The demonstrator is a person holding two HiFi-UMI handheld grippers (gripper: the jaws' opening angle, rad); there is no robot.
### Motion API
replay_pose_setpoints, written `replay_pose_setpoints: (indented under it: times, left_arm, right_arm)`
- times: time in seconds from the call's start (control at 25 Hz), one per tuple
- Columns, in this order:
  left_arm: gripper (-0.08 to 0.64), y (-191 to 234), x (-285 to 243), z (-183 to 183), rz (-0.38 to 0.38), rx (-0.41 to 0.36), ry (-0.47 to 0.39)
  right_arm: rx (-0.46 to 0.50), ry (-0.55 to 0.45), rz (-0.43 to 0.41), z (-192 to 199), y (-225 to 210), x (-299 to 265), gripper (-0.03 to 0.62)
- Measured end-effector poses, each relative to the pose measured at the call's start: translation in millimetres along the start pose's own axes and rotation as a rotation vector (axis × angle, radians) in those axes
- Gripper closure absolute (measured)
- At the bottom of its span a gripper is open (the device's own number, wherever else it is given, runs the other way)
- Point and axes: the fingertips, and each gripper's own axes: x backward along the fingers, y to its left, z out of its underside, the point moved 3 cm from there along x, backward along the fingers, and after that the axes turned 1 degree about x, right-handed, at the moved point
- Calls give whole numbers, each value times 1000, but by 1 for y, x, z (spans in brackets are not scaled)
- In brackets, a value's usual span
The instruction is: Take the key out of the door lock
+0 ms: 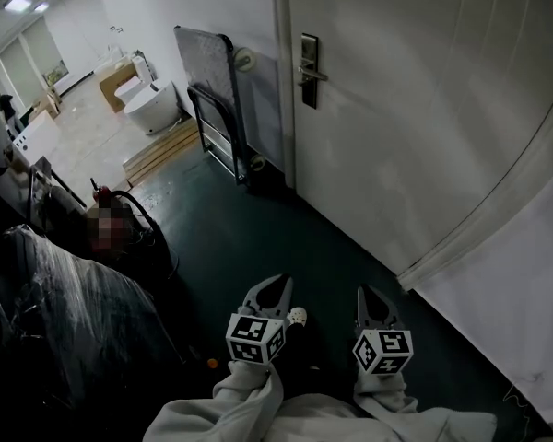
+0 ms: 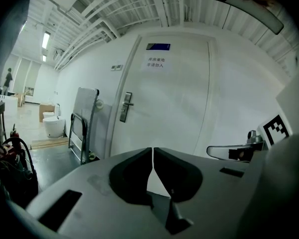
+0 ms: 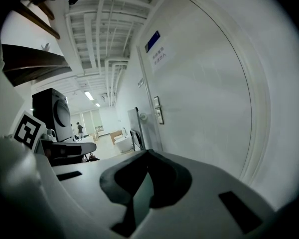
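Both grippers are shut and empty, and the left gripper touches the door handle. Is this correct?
No. Both are shut and empty, but the left gripper does not touch the door handle; the head view shows it held low, far from it.

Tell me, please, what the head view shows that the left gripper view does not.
Only the head view shows the person's sleeves. Only the left gripper view shows the blue sign over the door, the paper notice on it and the ceiling beams. Both show the door, its handle, the folded cart and the toilet.
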Motion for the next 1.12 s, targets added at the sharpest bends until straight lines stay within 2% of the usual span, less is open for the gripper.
replay_pose_setpoints:
  times: [0.44,1.12]
  left_arm:
    - [538,48,-71,-35,-14,10,-7]
    - [538,87,-147,-82,47,3,-26]
  right_arm:
    - [-15,4,-19,-32,-15,-86,540]
    - [-8,-19,51,-74,-38,-154,540]
